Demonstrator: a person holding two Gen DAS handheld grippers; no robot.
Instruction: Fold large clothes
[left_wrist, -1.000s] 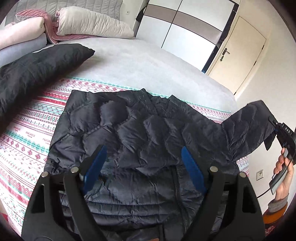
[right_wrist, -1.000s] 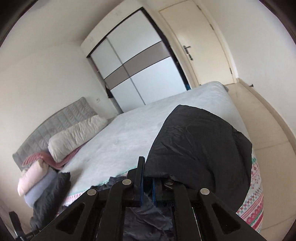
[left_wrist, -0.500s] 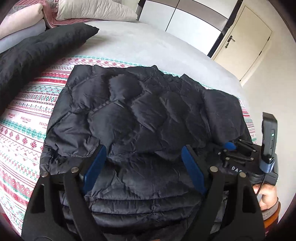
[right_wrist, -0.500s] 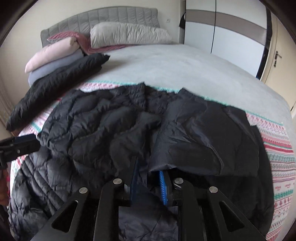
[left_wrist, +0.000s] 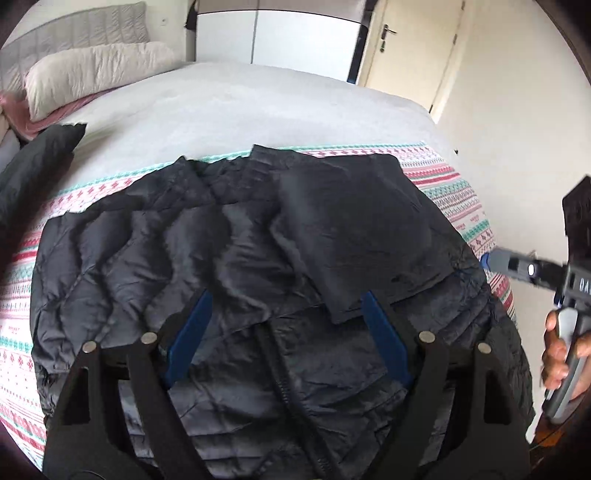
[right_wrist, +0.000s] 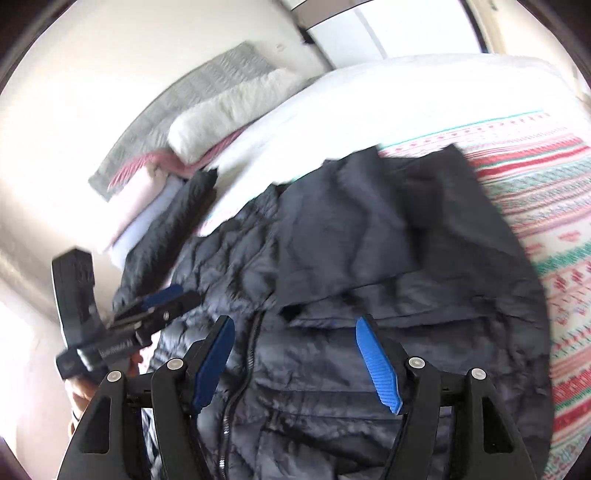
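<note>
Bed: grey cover, patterned blanket under black jacket.
Room: white wardrobe, cream door.
Writing: unreadable.
Left gripper: spread, empty.
Right gripper: just opening, spread, empty.

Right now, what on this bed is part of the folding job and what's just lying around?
Job:
jacket
folded-in sleeve
left gripper, open
right gripper, just opened, empty

Lying about:
pillow
dark garment
patterned blanket

Black quilted jacket, red-green-white patterned blanket, grey bedspread, cream pillow, blue-padded jaws
</note>
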